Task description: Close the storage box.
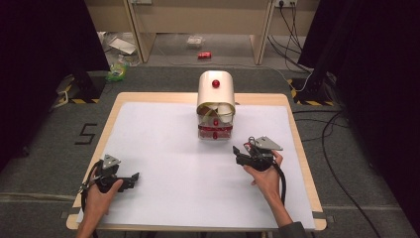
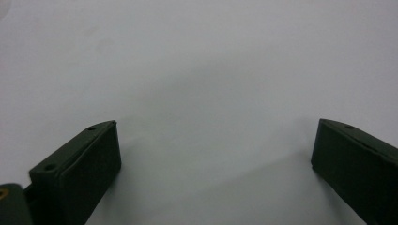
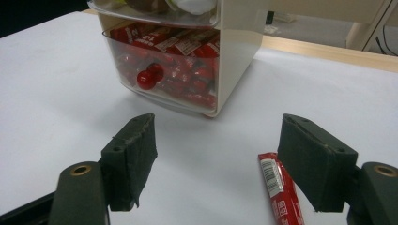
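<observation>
On the white sheet that covers the wooden table [image 1: 297,129], a small cream plastic cabinet with a rounded top and a red knob [image 1: 216,105] is seen at the far middle. In its lower part a clear drawer with a red round knob [image 3: 165,77] is filled with red wrapped packets, and above it a second clear compartment [image 3: 155,11] with light and brown things is partly seen.

The right gripper [image 1: 241,151] is held by the person's right hand [image 1: 267,176] in front of the cabinet and a little to its right, near it but apart from it. In the right gripper view its two black jaws are spread wide, and nothing is held between them. A long red wrapped stick with white print [image 3: 280,192] lies flat on the white sheet just beside the inner face of the right-side jaw; whether it touches the jaw cannot be told.

The left gripper [image 1: 131,179] is held by the left hand [image 1: 99,198] at the near left of the table, well apart from the cabinet. In the left gripper view its jaws are also wide, with bare white sheet between them.
</observation>
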Demonstrator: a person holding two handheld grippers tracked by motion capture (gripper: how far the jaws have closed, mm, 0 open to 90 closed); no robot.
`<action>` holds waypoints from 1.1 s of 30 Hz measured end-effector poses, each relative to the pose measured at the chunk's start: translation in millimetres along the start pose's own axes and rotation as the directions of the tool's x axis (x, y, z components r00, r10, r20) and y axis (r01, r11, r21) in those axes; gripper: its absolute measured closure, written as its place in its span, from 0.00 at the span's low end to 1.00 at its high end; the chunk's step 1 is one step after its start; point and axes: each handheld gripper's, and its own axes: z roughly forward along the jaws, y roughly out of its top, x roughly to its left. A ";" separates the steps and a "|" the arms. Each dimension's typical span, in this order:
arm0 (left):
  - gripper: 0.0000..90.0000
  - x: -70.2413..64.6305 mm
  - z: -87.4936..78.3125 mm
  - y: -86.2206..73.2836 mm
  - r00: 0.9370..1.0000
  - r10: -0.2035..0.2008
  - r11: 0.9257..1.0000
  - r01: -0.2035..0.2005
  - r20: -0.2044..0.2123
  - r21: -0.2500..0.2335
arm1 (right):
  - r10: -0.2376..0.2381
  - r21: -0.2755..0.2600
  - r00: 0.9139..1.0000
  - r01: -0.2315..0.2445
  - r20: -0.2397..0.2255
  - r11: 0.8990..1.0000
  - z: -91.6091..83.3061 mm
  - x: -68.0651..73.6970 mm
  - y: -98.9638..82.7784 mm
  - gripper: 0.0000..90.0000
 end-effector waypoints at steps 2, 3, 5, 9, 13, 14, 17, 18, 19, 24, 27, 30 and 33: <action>0.01 0.0 0.0 0.0 1.000 0.000 1.000 0.000 0.000 0.000 | 0.003 0.006 1.000 -0.003 0.000 1.000 -1.9 0.7 -1.1 0.32; 0.01 0.0 0.0 0.0 1.000 0.000 1.000 0.000 0.000 0.000 | 0.001 0.006 1.000 -0.001 -0.002 1.000 -2.7 0.7 -1.7 0.32; 0.01 0.0 0.0 0.0 1.000 0.000 1.000 0.000 0.000 0.000 | 0.005 0.008 1.000 -0.005 -0.004 1.000 -4.4 1.1 -2.9 0.32; 0.01 0.0 -0.1 0.0 1.000 0.000 1.000 0.000 0.000 0.000 | 0.003 0.011 1.000 -0.003 -0.010 1.000 -7.3 1.7 -5.8 0.32; 0.01 0.0 0.0 0.0 1.000 0.000 1.000 0.000 0.000 0.000 | 0.001 0.020 1.000 0.000 -0.012 1.000 -12.2 2.7 -9.0 0.31; 0.01 0.0 0.0 0.0 1.000 0.000 1.000 0.000 0.000 0.000 | 0.003 0.021 1.000 -0.003 -0.016 1.000 -13.4 3.0 -9.5 0.31; 0.01 0.0 0.0 0.0 1.000 0.000 1.000 0.000 0.000 0.000 | 0.002 0.021 1.000 -0.002 -0.014 1.000 -16.2 3.1 -11.4 0.31; 0.01 0.0 0.0 0.0 1.000 0.000 1.000 0.000 0.000 0.000 | 0.003 0.023 1.000 -0.003 -0.017 1.000 -17.2 3.1 -12.0 0.31; 0.01 0.0 0.0 0.0 1.000 -0.001 1.000 0.001 0.000 0.000 | 0.000 0.023 1.000 0.000 -0.017 1.000 -18.1 2.9 -12.7 0.31; 0.01 0.0 0.0 0.0 1.000 0.000 1.000 0.000 0.000 0.000 | 0.001 0.028 1.000 0.000 -0.022 1.000 -22.1 3.4 -15.4 0.31; 0.01 -0.1 -0.1 0.0 1.000 0.000 1.000 0.000 0.000 0.000 | 0.000 0.032 1.000 0.000 -0.023 0.999 -25.2 3.4 -17.2 0.31; 0.01 -0.1 -0.1 0.0 1.000 0.000 1.000 0.000 0.000 -0.001 | -0.001 0.034 1.000 0.002 -0.023 0.999 -27.9 3.4 -19.7 0.31; 0.01 0.0 -0.1 0.0 1.000 0.000 1.000 0.000 0.001 -0.001 | 0.000 0.038 1.000 0.001 -0.023 0.999 -30.4 3.4 -22.1 0.31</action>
